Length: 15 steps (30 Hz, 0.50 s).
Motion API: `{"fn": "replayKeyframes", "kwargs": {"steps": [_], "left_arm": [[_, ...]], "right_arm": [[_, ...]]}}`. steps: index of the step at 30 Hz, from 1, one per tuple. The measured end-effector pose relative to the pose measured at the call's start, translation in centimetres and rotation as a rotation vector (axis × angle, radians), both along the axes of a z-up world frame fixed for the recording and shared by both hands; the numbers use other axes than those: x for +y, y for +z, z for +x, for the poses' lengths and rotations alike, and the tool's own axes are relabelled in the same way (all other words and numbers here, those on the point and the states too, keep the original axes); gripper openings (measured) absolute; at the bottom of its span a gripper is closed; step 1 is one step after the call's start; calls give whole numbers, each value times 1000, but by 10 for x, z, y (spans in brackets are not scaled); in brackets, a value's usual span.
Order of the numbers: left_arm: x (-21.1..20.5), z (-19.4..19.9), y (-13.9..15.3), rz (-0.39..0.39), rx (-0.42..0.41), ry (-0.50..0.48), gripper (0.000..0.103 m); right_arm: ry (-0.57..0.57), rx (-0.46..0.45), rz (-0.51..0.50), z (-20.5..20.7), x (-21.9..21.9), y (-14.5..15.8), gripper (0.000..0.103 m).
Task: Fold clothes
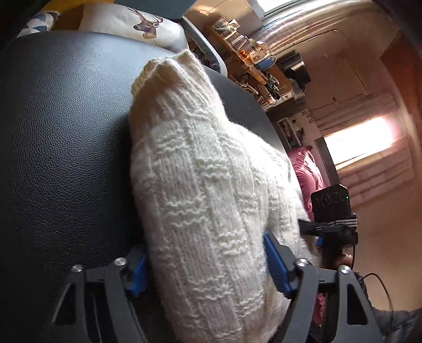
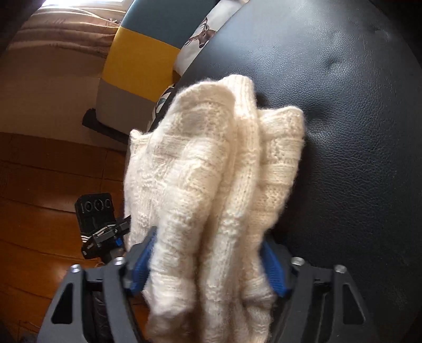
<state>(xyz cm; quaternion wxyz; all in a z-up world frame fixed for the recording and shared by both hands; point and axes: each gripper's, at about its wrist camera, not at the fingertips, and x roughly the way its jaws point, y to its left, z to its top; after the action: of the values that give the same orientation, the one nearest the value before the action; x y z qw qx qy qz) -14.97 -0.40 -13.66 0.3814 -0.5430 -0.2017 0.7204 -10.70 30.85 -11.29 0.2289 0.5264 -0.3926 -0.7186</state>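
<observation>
Cream knit sweater [image 1: 200, 190], bunched: left gripper [image 1: 208, 266] and right gripper [image 2: 208, 266] are each clamping it over a black leather seat [image 1: 60, 137].

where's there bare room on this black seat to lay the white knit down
Bare black leather seat lies open between the cream knitted garment and the deer-print cushion; in the right wrist view it is bare beyond the garment's far edge. Crowded: both the left gripper and the right gripper are full of knit.

No words, brand names, numbers or signs can be read in either wrist view. The white cushion [image 1: 137, 23] bears only a printed deer picture, without any lettering.
</observation>
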Motion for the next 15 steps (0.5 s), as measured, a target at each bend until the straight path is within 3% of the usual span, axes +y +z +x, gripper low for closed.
{"fn": "replayKeyframes", "kwargs": {"steps": [5,8,15], "left_arm": [[6,16,7,6,62,39,53],[26,22,19,-6,122,22,51],[128,-1,48,42,181,-119,51]], "right_arm": [[-19,70,62,15,-5,7,46],[-33,127,118,27,2,21,43],[-191,198,199,61,82,56,43]]}}
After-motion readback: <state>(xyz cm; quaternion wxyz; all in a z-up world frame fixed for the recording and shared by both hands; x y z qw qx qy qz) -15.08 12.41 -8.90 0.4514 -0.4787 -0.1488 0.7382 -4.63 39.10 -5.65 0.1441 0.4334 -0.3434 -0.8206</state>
